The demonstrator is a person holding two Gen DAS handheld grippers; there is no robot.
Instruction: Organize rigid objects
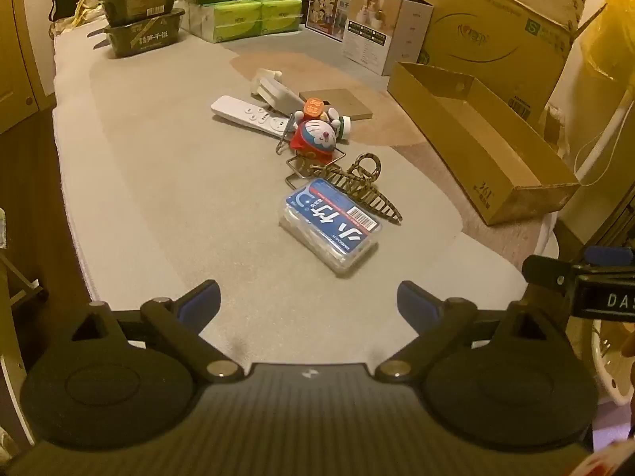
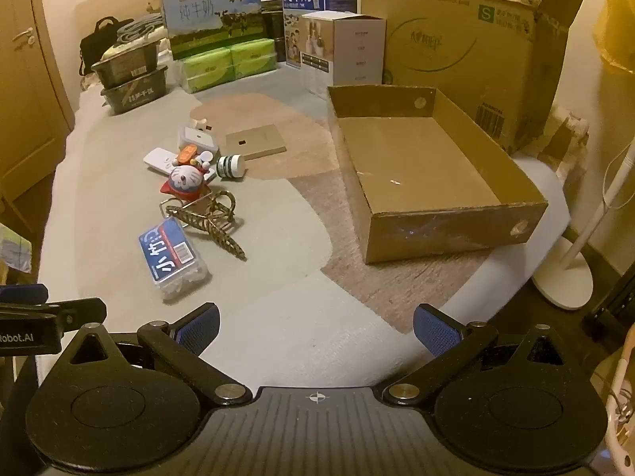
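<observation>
A pile of small objects lies mid-surface: a clear plastic box with a blue label (image 1: 330, 227) (image 2: 171, 256), a brown hair claw (image 1: 367, 190) (image 2: 216, 227), a wire holder (image 1: 305, 168), a blue-and-red cat figure (image 1: 317, 137) (image 2: 186, 184), a white remote (image 1: 250, 115) (image 2: 158, 160), a small white bottle (image 1: 344, 127) (image 2: 230, 166), a white case (image 1: 274, 91) (image 2: 197, 139) and a flat tan square (image 1: 337, 104) (image 2: 256, 141). An open shallow cardboard box (image 1: 512, 186) (image 2: 456, 226) sits to their right. My left gripper (image 1: 308, 303) and right gripper (image 2: 316, 327) both hover open near the front edge, with nothing between the fingers.
Milk cartons (image 2: 214, 16), green tissue packs (image 2: 228, 63), stacked dark trays (image 2: 131, 79), a white carton (image 2: 345, 47) and a big cardboard box (image 2: 468, 39) line the back. A white stand base (image 2: 563, 281) is on the floor at right. A wooden door (image 2: 24, 91) is at left.
</observation>
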